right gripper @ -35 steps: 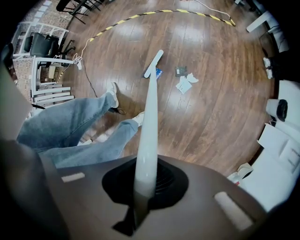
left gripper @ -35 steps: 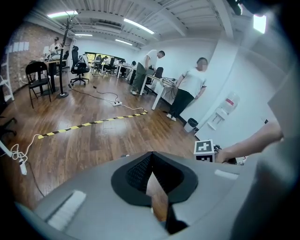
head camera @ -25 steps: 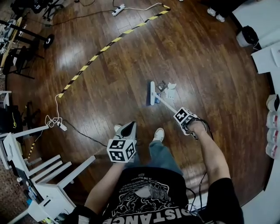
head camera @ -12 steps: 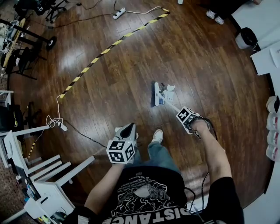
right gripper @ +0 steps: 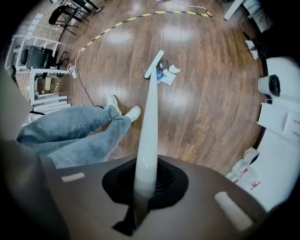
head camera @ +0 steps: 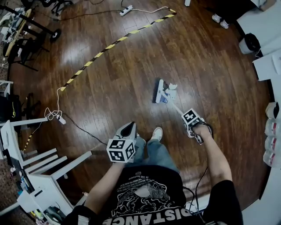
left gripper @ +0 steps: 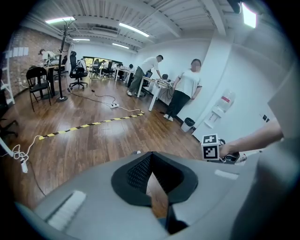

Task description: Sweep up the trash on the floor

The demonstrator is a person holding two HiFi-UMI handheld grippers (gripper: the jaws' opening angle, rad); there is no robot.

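A white broom with a flat head (head camera: 159, 91) rests on the wooden floor, its head against a small pile of trash (head camera: 169, 92): white paper scraps and dark and blue bits. My right gripper (head camera: 189, 118) is shut on the broom's pale handle (right gripper: 149, 117), which runs down to the head (right gripper: 154, 63) and the trash (right gripper: 167, 75). My left gripper (head camera: 129, 128) hovers in front of the person's legs, jaws closed to a thin slit with nothing between them (left gripper: 154, 183).
A yellow-black cable cover (head camera: 109, 46) crosses the floor to a power strip (head camera: 127, 9). A white cable and plug (head camera: 55, 115) lie left, near white furniture (head camera: 39, 171). A black bin (head camera: 251, 42), white tables and bottles (head camera: 272, 132) line the right. Two people (left gripper: 185, 89) stand far off.
The broom head has shifted a little to the right, pressing the trash pieces closer together. The left gripper has stayed in place.
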